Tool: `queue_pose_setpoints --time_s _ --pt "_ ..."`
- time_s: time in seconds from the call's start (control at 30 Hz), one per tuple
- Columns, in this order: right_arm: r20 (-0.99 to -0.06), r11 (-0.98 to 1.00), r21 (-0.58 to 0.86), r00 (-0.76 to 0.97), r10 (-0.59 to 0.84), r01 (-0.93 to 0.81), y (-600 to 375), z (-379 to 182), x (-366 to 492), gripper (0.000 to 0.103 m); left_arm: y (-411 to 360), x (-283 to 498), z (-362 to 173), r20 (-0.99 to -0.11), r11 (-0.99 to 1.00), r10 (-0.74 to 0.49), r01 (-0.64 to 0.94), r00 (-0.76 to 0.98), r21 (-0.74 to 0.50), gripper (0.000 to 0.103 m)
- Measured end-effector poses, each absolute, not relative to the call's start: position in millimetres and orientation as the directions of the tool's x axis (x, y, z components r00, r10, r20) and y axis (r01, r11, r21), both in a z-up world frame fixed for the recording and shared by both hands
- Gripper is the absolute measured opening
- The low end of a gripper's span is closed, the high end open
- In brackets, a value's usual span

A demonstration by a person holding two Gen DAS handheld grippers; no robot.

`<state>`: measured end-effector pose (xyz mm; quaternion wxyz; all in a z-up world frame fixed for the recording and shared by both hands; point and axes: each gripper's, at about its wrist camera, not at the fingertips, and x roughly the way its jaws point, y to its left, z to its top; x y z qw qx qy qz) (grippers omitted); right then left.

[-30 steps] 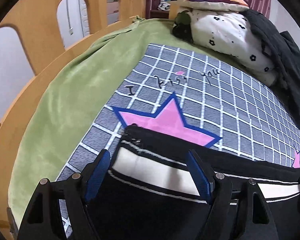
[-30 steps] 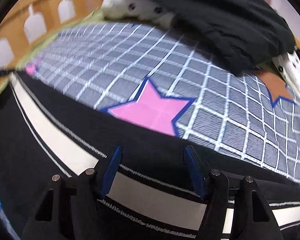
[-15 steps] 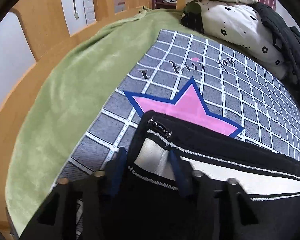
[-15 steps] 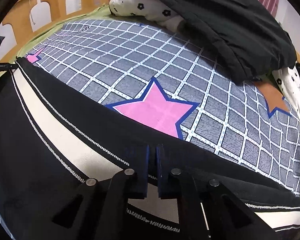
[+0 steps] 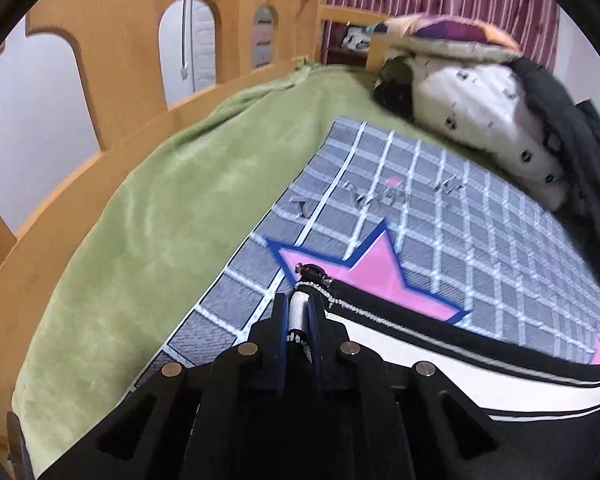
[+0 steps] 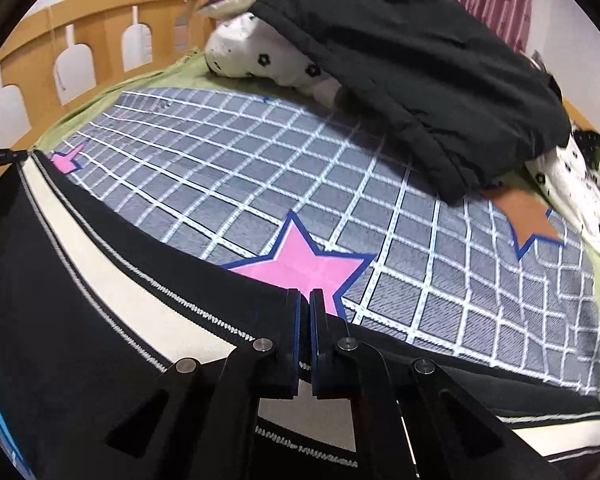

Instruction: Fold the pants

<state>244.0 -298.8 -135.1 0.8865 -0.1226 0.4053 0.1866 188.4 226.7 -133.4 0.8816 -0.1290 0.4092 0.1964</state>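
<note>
Both pairs of tongs, spread wide a second ago, have snapped together on the black pants with the cream side stripe: the left tongs clamp the bunched corner at lower centre, the right tongs pinch its upper edge. Pants span the frame's lower half on the grey grid bedspread with pink stars. Judged ready to lift into a fold.

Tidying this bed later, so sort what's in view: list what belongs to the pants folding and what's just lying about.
In use:
- pants
- left tool, clamped on their corner
- right tool, clamped on their edge

Lying about:
- black jacket
- floral pillow
- green blanket
</note>
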Motion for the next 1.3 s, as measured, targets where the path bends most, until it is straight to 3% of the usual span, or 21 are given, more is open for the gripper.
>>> queue_pose_setpoints --time_s 0.17,0.27,0.3,0.33,0.4,0.57,0.67,1.0,1.13,1.3 --pt "-0.788 0.921 -0.108 0.597 0.151 -0.374 -287.6 -169.0 253.4 0.006 220.8 196.3 -154.6 -0.789 0.889 0.278 -0.458 0.547 -0.004 0.011" --pt "-0.795 0.919 -0.109 0.588 0.149 -0.380 -288.9 -161.2 254.1 0.011 215.2 196.8 -151.6 -0.790 0.886 0.310 -0.462 0.529 0.039 0.017" --pt "-0.796 0.916 -0.104 0.585 0.158 -0.388 -292.7 -156.4 253.5 0.018 215.9 196.6 -149.1 -0.792 0.880 0.321 -0.473 0.519 0.047 0.027" --pt "-0.795 0.914 -0.100 0.585 0.164 -0.392 -301.1 -148.8 252.8 0.035 217.0 195.9 -146.1 -0.794 0.870 0.335 -0.490 0.507 0.055 0.033" --pt "-0.779 0.926 -0.096 0.607 0.159 -0.366 -317.2 -138.3 250.4 0.058 221.0 192.8 -139.8 -0.791 0.859 0.335 -0.511 0.511 0.033 0.047" --pt "-0.765 0.956 -0.063 0.630 0.138 -0.285 -360.1 -131.1 251.4 0.059 225.4 187.8 -132.2 -0.786 0.851 0.286 -0.522 0.548 -0.055 0.054" --pt "-0.818 0.953 -0.164 0.575 0.014 -0.257 -360.6 -168.7 261.5 0.058 218.8 193.7 -141.6 -0.802 0.865 0.298 -0.502 0.518 -0.002 0.054" --pt "-0.764 0.963 -0.215 0.642 -0.063 -0.162 -350.0 -167.2 264.1 0.058 208.2 195.5 -140.7 -0.814 0.890 0.289 -0.455 0.504 0.034 0.054" --pt "-0.757 0.972 -0.198 0.650 -0.070 -0.125 -350.8 -148.1 258.4 0.059 198.1 182.4 -116.8 -0.792 0.896 0.270 -0.445 0.547 -0.002 0.054" --pt "-0.702 0.987 -0.140 0.711 -0.044 -0.077 -336.5 -89.6 225.1 0.059 184.9 148.9 -84.0 -0.768 0.912 0.159 -0.390 0.620 -0.126 0.054"
